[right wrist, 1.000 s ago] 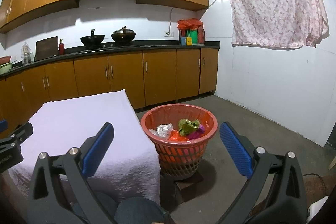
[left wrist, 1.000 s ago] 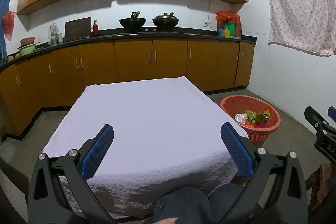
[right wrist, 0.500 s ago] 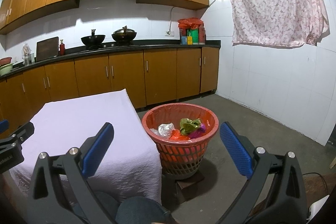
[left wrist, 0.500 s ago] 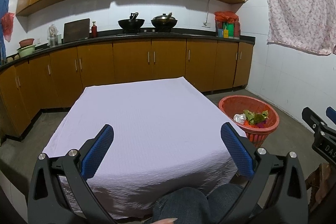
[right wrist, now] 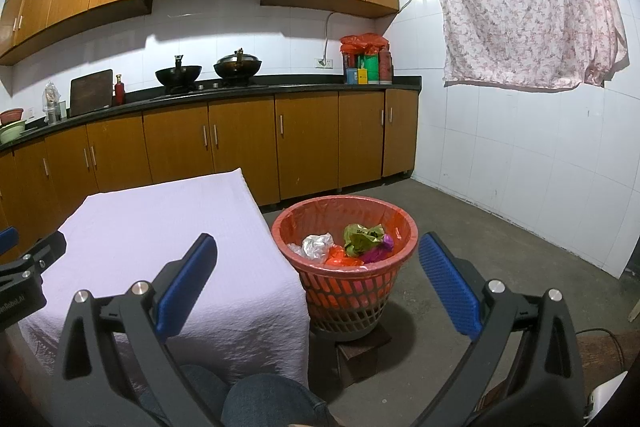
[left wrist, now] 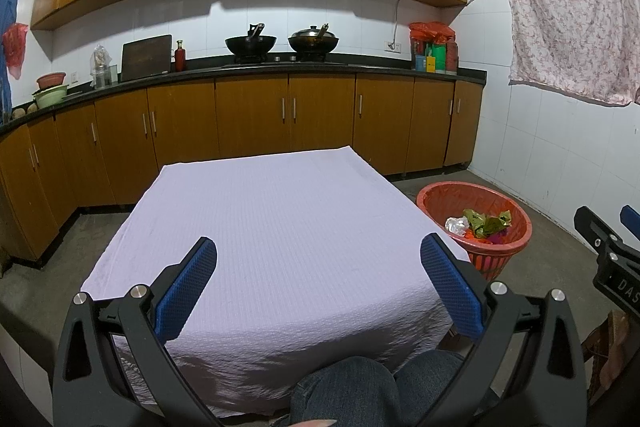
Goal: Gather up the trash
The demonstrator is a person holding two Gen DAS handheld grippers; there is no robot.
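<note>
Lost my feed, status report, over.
Left tool open, empty. Right tool open, empty. Trash in red basket beside table. Nothing in the way.

Wide bare stretch of lavender tablecloth (left wrist: 280,227) ahead, room to sweep across; the red trash basket (right wrist: 345,283) crowds the table's right edge, bare concrete floor (right wrist: 500,267) beyond.

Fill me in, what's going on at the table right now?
A seated person holds both grippers open and empty. The left gripper hangs over the cloth-covered table, which shows no trash on it. The right gripper points toward the red basket on the floor beside the table, which already holds crumpled wrappers. Collection looks finished or paused.
</note>
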